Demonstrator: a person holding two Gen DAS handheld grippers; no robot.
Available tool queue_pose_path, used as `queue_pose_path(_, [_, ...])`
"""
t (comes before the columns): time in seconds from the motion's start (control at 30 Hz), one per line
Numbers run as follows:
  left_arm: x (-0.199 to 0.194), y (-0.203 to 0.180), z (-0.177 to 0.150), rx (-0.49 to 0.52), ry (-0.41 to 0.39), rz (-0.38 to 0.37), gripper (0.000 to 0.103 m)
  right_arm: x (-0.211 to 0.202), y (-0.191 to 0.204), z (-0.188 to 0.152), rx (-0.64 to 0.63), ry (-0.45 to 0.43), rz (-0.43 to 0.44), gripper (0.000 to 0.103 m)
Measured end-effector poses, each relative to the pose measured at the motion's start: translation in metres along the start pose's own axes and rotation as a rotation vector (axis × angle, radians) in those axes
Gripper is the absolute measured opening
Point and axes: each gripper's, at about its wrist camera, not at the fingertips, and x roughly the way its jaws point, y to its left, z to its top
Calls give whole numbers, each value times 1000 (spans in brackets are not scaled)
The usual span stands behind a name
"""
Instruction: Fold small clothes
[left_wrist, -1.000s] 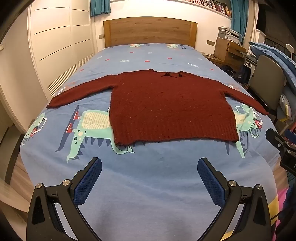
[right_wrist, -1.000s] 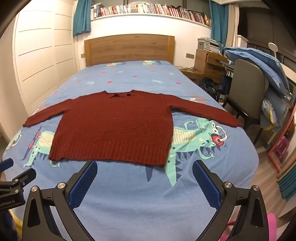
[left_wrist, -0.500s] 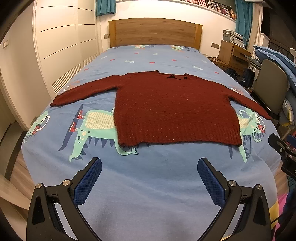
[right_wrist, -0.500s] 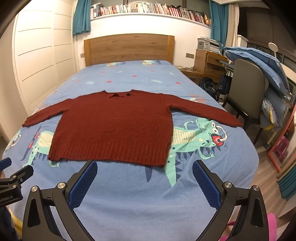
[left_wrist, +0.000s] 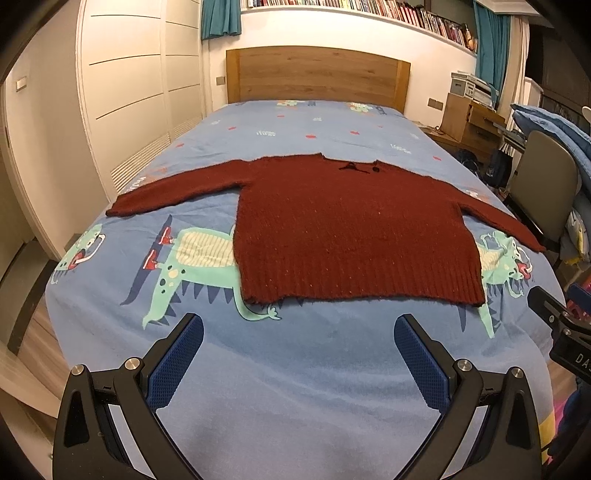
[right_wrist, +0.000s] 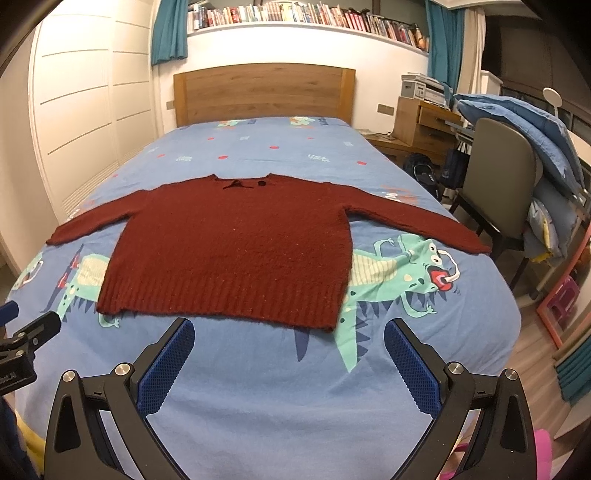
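Sweater (left_wrist: 351, 229) (right_wrist: 236, 251) spread flat on bed (left_wrist: 295, 387) (right_wrist: 295, 387), sleeves laid out left and right, hem nearest, collar toward headboard (left_wrist: 317, 79). Left gripper (left_wrist: 298, 334) held above near bed edge, jaws wide apart, nothing gripped. Right gripper (right_wrist: 289, 338) likewise held short of hem, jaws apart. Chair (right_wrist: 495, 184) seen right of bed.
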Motion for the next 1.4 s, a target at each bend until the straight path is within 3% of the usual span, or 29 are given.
queue_pose_path(0.43, [-5, 1, -2, 8, -11, -44, 102, -10, 6, 2, 8, -17, -3, 103])
queue_pose_path(0.63, [-8, -4, -3, 46, -13, -24, 102, -15, 7, 0, -3, -31, 15, 103])
queue_pose_path(1.4, [-2, 2, -2, 21, 21, -39, 102, -14, 14, 3, -29, -28, 1, 103])
